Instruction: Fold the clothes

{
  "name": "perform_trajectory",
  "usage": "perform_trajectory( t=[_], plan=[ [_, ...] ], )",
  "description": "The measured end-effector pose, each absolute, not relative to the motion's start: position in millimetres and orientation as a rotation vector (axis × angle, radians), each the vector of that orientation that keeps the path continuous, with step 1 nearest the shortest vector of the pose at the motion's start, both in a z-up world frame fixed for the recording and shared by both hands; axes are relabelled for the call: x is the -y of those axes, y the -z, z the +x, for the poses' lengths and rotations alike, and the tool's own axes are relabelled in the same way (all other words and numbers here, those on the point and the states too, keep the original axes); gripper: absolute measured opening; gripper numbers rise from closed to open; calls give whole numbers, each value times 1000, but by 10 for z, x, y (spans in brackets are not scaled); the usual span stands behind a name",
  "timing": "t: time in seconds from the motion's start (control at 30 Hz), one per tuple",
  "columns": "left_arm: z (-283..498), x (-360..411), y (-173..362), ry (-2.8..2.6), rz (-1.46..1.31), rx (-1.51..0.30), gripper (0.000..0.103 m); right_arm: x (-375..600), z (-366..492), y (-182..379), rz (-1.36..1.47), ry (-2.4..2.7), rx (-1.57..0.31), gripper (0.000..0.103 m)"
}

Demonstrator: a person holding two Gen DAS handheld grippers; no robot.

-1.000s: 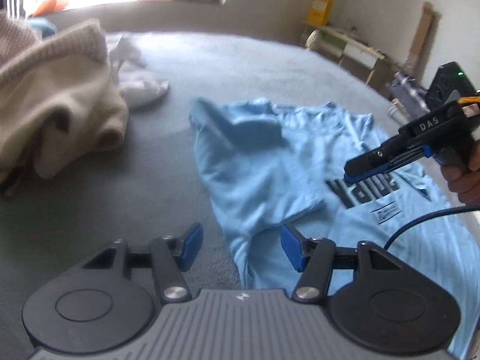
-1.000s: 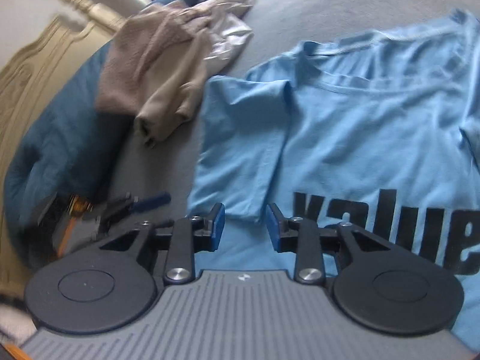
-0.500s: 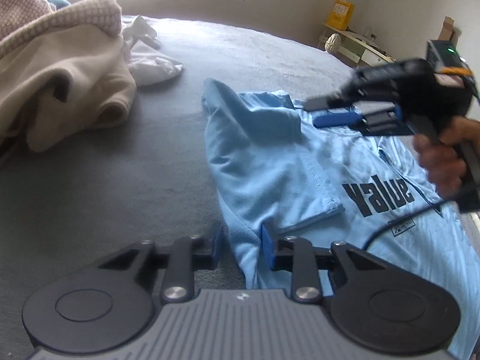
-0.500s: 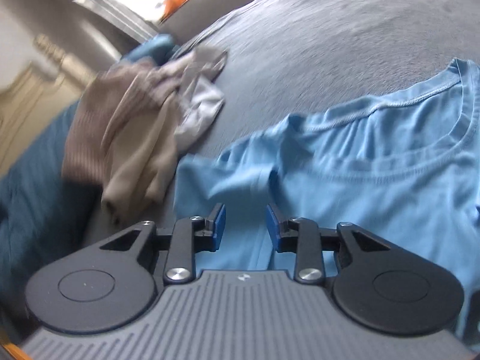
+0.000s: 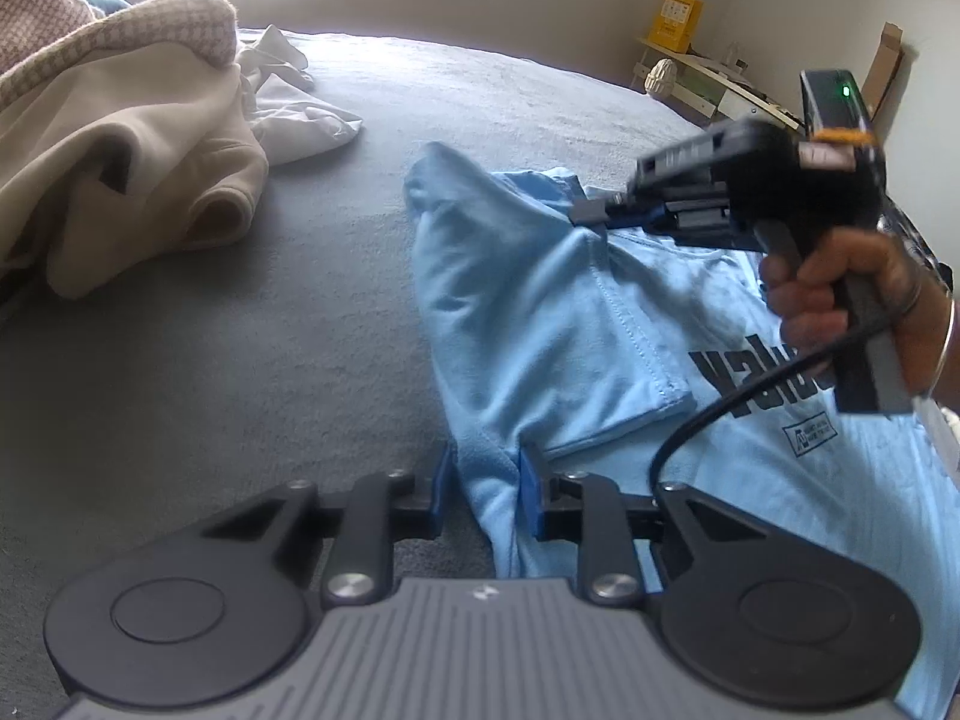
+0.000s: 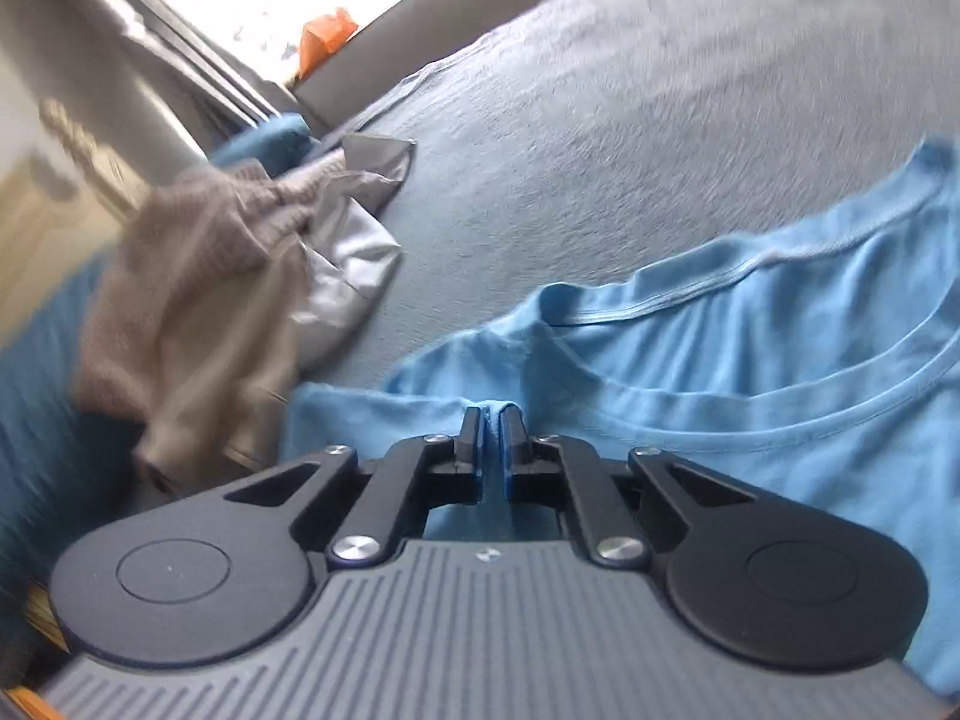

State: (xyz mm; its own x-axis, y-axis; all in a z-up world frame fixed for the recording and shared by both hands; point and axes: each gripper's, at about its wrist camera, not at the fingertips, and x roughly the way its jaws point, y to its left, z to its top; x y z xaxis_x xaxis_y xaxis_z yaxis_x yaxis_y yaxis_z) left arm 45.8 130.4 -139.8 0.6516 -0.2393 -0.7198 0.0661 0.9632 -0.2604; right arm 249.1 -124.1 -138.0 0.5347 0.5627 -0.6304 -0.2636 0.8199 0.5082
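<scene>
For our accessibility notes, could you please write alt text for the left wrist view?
The left gripper pinches the side edge of a light blue T-shirt spread on a grey bed. Farther off, a hand holds the right gripper, shut on the shirt's shoulder. A beige garment pile lies to the left.

A: Shirt colour? Bed?
B: T-shirt (image 5: 540,312) light blue with black lettering across the chest; bed cover (image 5: 210,360) plain grey.
A: Far left pile?
B: Beige sweater (image 5: 120,138), fine houndstooth weave at its upper edge; white garment (image 5: 300,120) beside it.
A: Tools?
B: Each hand-held gripper black, blue pads (image 5: 531,498). Yellow box (image 5: 675,21) far right.
</scene>
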Motion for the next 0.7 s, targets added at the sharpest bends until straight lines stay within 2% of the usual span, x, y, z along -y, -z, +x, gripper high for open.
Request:
perform_trajectory(
  t=[0.2,0.4,0.5,0.53,0.6,0.7],
  plan=[
    [466,-1309,1407,175,-228,-844,26,1248,2426,1400,251,-472,-824,5],
    [451,-1303,1407,167,-232,-842,26,1220,2401,1154,157,-408,-682,8],
    [442,-1292,1412,166,-234,-837,26,1023,2504,1013,135,-521,-699,10],
    [439,-1289,1414,164,-235,-835,26,949,2543,967,128,-565,-709,12],
    [433,-1284,1416,165,-232,-832,26,802,2620,873,113,-652,-726,29],
    [422,-1288,1423,167,-231,-825,26,494,2799,811,98,-764,-825,41]
  ],
)
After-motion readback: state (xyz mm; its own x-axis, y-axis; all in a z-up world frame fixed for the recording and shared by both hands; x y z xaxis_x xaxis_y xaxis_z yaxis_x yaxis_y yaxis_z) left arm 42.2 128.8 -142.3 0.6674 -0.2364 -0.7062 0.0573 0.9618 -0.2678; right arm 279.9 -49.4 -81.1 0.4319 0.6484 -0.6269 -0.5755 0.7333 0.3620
